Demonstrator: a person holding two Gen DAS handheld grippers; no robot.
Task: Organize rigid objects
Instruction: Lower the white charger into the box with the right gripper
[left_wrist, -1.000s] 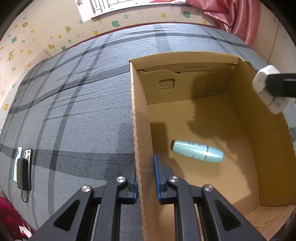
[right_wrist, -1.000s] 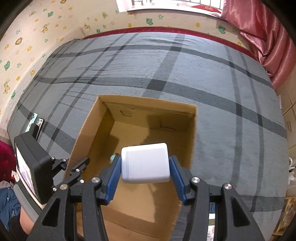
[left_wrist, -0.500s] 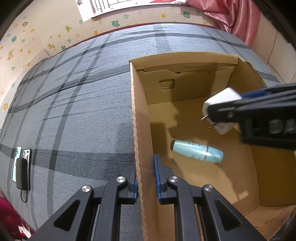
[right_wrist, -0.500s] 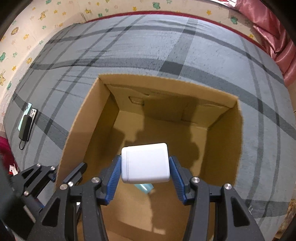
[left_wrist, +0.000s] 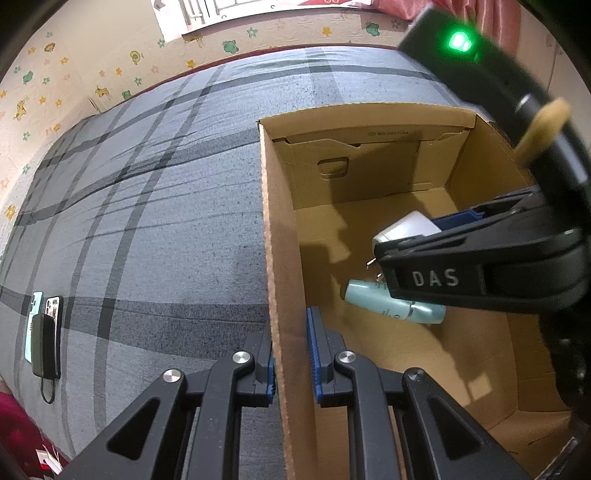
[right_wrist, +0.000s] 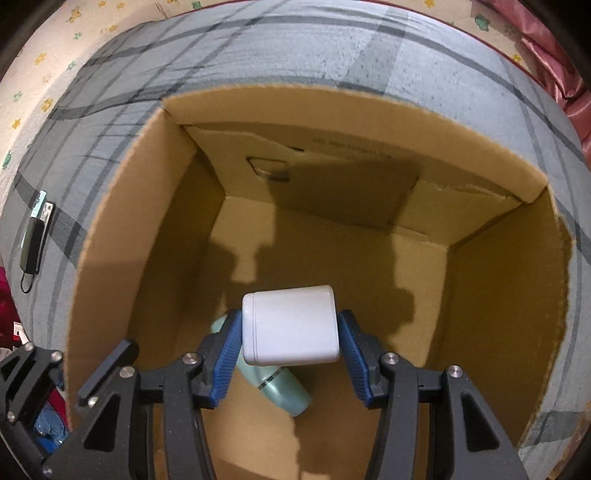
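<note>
An open cardboard box (left_wrist: 280, 229) (right_wrist: 122, 206) stands on a grey plaid bedspread. My left gripper (left_wrist: 291, 360) is shut on the box's left wall near its front corner. My right gripper (right_wrist: 290, 349) is shut on a white power adapter (right_wrist: 291, 325) and holds it inside the box above the floor. The adapter also shows in the left wrist view (left_wrist: 406, 227), prongs pointing left. A teal bottle (left_wrist: 391, 301) (right_wrist: 273, 387) lies on its side on the box floor, just under the adapter.
Two phones and a black power bank (left_wrist: 42, 332) (right_wrist: 33, 229) with a cable lie on the bedspread to the left of the box. A patterned wall (left_wrist: 110, 55) runs behind the bed. A pink curtain (right_wrist: 554, 55) hangs at the right.
My right gripper has come down from above the box's right rim into the box with the adapter. It now hovers over the teal bottle. My left gripper has kept its grip on the wall.
</note>
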